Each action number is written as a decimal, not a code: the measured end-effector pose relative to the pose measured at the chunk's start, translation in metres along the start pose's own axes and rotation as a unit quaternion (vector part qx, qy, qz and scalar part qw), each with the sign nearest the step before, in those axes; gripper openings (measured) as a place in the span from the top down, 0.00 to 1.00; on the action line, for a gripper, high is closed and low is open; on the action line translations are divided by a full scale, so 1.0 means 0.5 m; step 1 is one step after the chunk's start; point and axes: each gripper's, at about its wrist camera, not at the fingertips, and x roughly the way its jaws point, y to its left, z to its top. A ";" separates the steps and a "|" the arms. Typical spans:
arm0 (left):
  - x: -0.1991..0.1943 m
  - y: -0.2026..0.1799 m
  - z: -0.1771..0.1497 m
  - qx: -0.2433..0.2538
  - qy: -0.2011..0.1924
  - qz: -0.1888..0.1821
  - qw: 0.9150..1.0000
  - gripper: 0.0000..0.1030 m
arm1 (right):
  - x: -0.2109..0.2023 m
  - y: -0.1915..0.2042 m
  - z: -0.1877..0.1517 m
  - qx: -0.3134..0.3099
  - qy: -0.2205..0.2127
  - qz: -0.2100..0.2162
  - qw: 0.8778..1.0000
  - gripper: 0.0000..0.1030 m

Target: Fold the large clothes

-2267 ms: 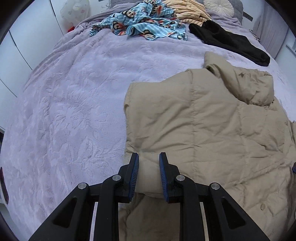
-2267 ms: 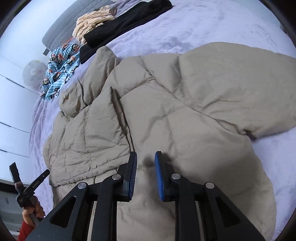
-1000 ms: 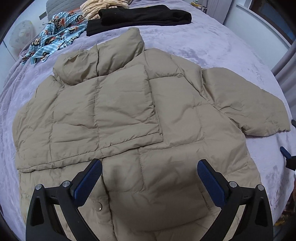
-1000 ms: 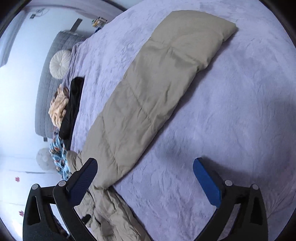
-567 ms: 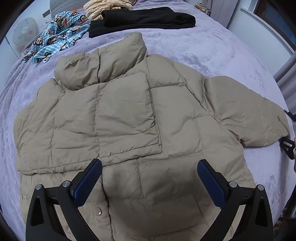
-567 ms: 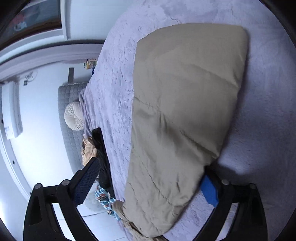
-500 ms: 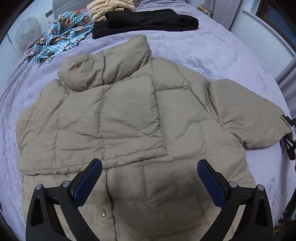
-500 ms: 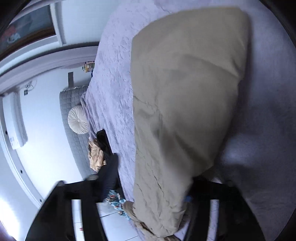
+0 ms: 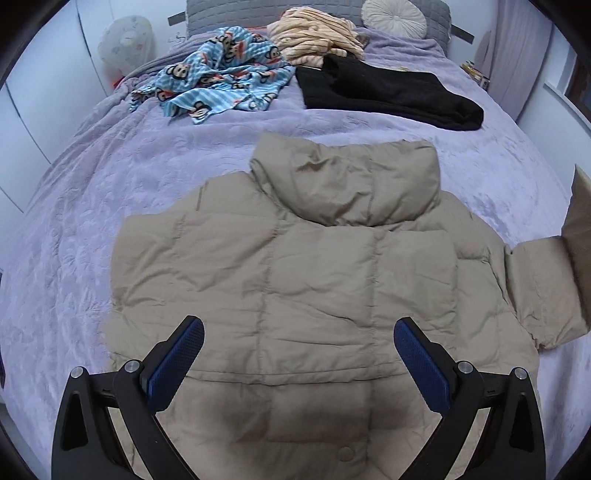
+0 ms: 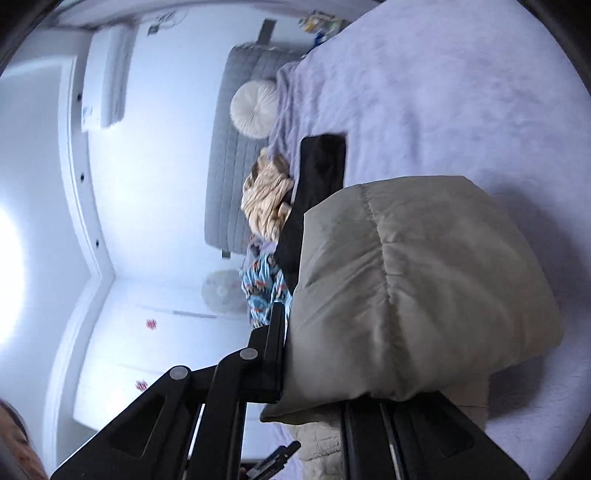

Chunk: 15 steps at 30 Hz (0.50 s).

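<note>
A beige puffer jacket [image 9: 314, 280] lies flat on the lilac bedspread [image 9: 110, 177], collar away from me. Its left sleeve is folded in over the body. My left gripper [image 9: 297, 354] is open wide and empty, hovering over the jacket's lower part. The right sleeve [image 9: 543, 291] sticks out at the right and its end is lifted up at the frame edge. In the right wrist view my right gripper [image 10: 314, 350] is shut on that sleeve's cuff [image 10: 413, 288], which bulges between the fingers and hides the right one. The camera is rolled sideways.
At the head of the bed lie a blue monkey-print garment [image 9: 218, 85], a striped beige garment [image 9: 314, 40], a black garment [image 9: 388, 92] and a round cushion [image 9: 393, 16]. A grey headboard [image 10: 229, 155] and white wardrobe doors [image 10: 147, 350] stand behind and left.
My right gripper closed on the cuff of the right sleeve and lifted it off the bed. My left gripper stayed open and drew back, centring over the jacket.
</note>
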 end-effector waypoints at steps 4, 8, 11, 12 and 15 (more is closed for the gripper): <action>0.009 0.079 -0.004 -0.028 -0.001 0.007 1.000 0.00 | 0.167 0.139 -0.110 -0.147 0.084 -0.044 0.985 0.92; 0.018 0.146 -0.015 -0.054 0.002 0.006 0.999 0.00 | 0.320 0.181 -0.235 -0.211 0.160 -0.073 0.962 0.92; 0.030 0.185 -0.021 -0.059 0.003 0.010 0.998 0.00 | 0.410 0.151 -0.336 -0.234 0.203 -0.123 0.943 0.92; 0.035 0.196 -0.022 -0.059 0.005 0.011 0.998 0.00 | 0.438 0.136 -0.365 -0.246 0.215 -0.145 0.934 0.92; 0.052 0.219 -0.027 -0.063 0.012 0.006 0.998 0.00 | 0.483 0.078 -0.428 -0.245 0.238 -0.193 0.920 0.92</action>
